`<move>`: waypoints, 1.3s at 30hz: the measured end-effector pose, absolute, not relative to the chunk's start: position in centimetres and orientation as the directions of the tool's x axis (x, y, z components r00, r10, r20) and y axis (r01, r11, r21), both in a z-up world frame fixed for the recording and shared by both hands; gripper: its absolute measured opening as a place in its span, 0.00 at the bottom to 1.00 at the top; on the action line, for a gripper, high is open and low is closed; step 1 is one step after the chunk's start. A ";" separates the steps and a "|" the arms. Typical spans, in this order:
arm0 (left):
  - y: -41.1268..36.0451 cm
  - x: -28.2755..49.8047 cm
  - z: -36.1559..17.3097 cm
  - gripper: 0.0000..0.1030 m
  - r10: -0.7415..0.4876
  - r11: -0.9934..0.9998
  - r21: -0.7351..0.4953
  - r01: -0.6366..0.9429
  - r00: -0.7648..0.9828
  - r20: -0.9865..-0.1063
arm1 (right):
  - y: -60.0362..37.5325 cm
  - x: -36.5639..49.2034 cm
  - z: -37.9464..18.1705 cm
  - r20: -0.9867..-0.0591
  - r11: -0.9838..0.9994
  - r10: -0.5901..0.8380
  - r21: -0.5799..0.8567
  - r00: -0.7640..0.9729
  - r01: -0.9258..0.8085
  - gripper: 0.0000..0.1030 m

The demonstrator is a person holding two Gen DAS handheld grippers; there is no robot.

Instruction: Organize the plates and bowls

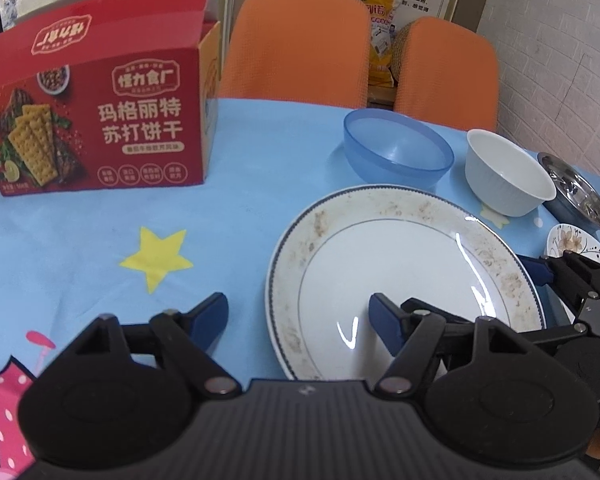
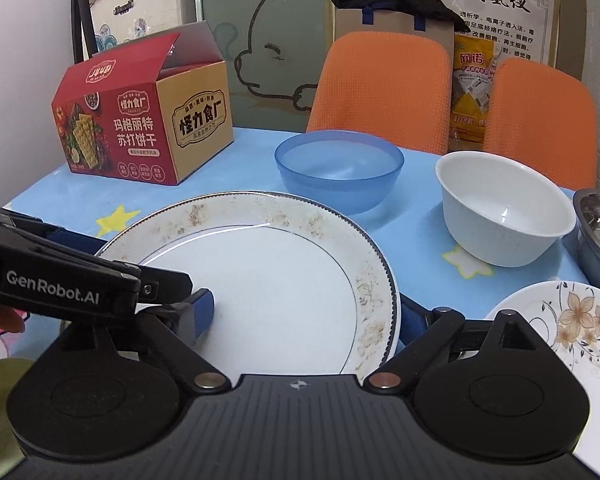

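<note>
Left wrist view: the counter (image 1: 240,208), under a blue cloth with yellow stars, carries a red cracker box (image 1: 96,120) at its far left, open at the top, with two orange chairs (image 1: 296,44) behind the far edge. The large white plate (image 1: 400,264), its rim speckled brown, lies flat near the middle. Beyond it stand a blue plastic bowl (image 1: 396,148) and a white bowl (image 1: 504,176), apart from each other, then a steel bowl (image 1: 580,192) and a small flowered plate (image 1: 576,240) at the right. The left hand-held gripper (image 1: 300,316) is spread wide, one finger over the plate's inside and the other over the cloth, the near-left rim between them, nothing pinched. The right hand-held gripper (image 2: 306,316) straddles the plate's near-right rim; whether its pads press on it I cannot tell.
</note>
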State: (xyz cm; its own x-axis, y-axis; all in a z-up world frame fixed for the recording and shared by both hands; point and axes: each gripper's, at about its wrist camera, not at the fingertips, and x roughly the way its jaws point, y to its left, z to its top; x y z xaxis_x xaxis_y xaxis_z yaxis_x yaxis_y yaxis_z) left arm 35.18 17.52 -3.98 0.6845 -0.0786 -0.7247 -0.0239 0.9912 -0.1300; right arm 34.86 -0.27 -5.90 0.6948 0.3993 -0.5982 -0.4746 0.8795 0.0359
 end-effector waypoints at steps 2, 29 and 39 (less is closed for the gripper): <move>17.5 35.2 -4.0 0.65 -0.080 0.990 -0.136 -0.027 0.690 -0.719 | -0.2 34.9 -5.9 -0.598 0.882 0.395 0.034 0.698 -0.470 1.00; 17.1 34.3 -3.6 0.43 -0.033 0.987 -0.133 -0.087 0.708 -0.706 | 0.9 34.4 -5.7 -0.593 0.877 0.405 0.036 0.696 -0.480 1.00; 17.1 31.3 0.4 0.43 -0.039 0.986 -0.147 -0.079 0.750 -0.660 | 0.6 32.3 -2.4 -0.536 0.883 0.404 0.018 0.741 -0.469 1.00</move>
